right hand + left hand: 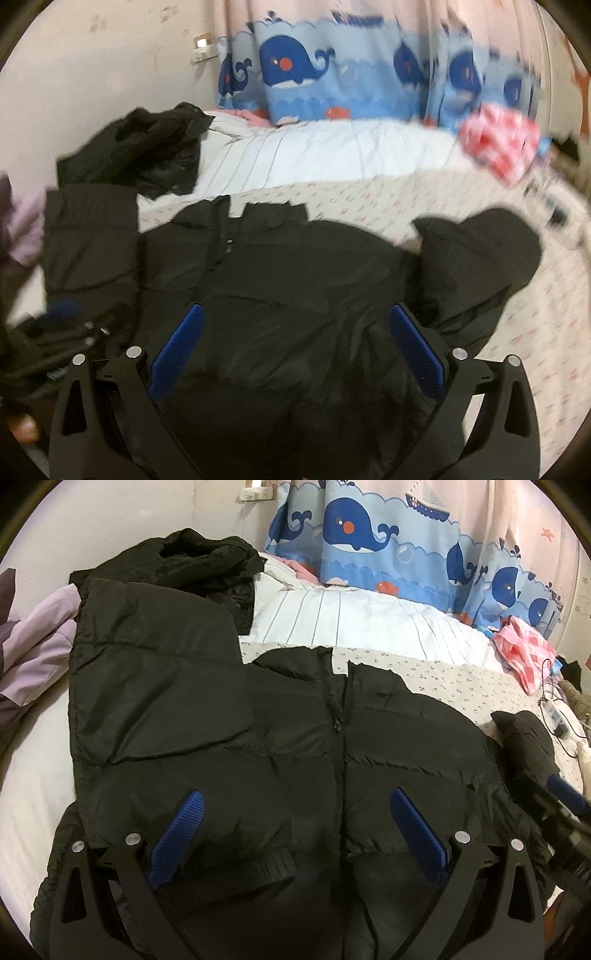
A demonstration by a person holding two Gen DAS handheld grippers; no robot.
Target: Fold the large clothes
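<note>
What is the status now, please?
Left gripper and right gripper open, empty. Black quilted puffer jacket flat on bed, one sleeve folded in. Second black garment heaped beyond.

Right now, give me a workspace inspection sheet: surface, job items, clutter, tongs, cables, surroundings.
Surface: bed with floral sheet, striped white quilt behind.
Job's things: black puffer jacket front up, zipped; one sleeve folded across the chest, other sleeve bunched out to the side.
Clutter: second black garment, purple clothing, pink checked cloth.
Tongs: left tongs open above the jacket; right tongs open, empty.
Cables: power strip with cord at the bed edge.
Surroundings: whale curtain, wall socket.
</note>
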